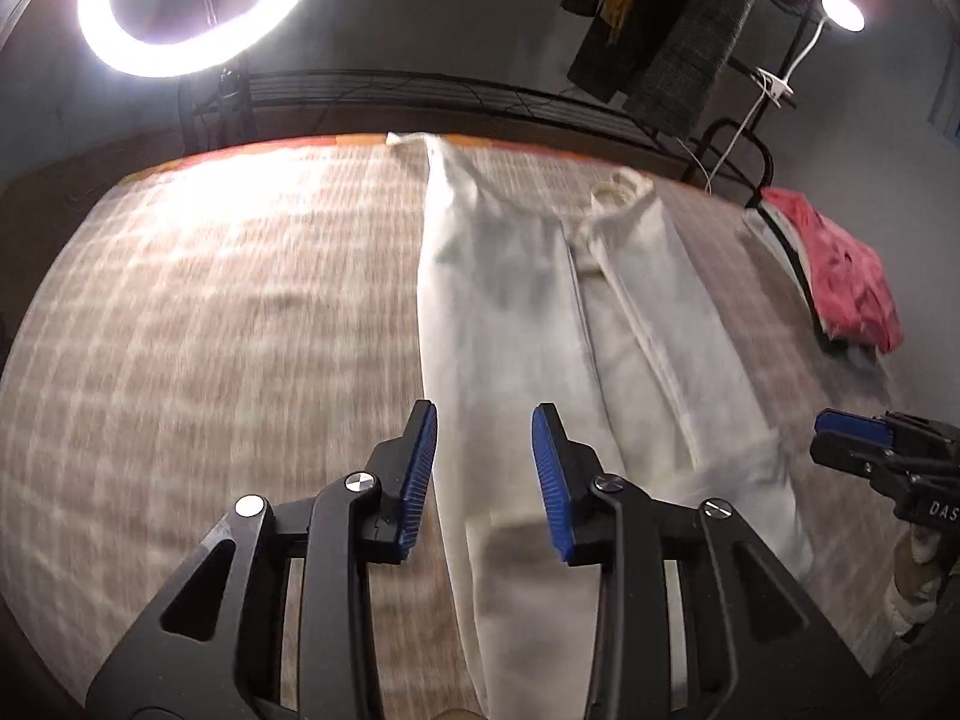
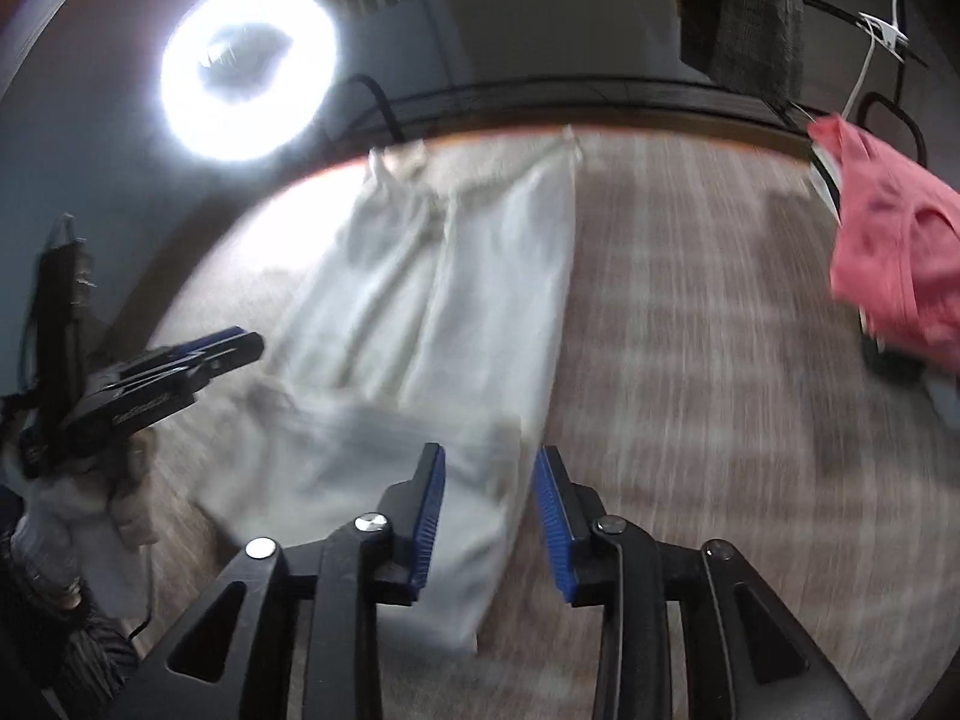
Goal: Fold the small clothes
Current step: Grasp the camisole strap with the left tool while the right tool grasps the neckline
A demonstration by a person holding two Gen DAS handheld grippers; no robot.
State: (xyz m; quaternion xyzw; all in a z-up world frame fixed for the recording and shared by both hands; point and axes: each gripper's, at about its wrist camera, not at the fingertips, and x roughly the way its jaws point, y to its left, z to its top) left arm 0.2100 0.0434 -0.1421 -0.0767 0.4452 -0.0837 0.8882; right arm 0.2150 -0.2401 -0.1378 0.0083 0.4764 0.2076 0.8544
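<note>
Cream garment [image 1: 528, 300] lying lengthwise on the woven tabletop [image 1: 210, 300], both grippers spread above its near end.

The garment's long axis runs from the near edge away to the far edge, where its strapped neckline [image 1: 618, 192] points; its sides appear already folded inward into a narrow strip. The left gripper [image 1: 485, 468] and right gripper [image 2: 489, 504] both have jaws apart with nothing pinched, the cloth merely below them. Risk, as a judgement: a loose layer at the near end may spring open or slide, skewing the next fold. A pink cloth [image 1: 840, 276] lies well apart.
</note>
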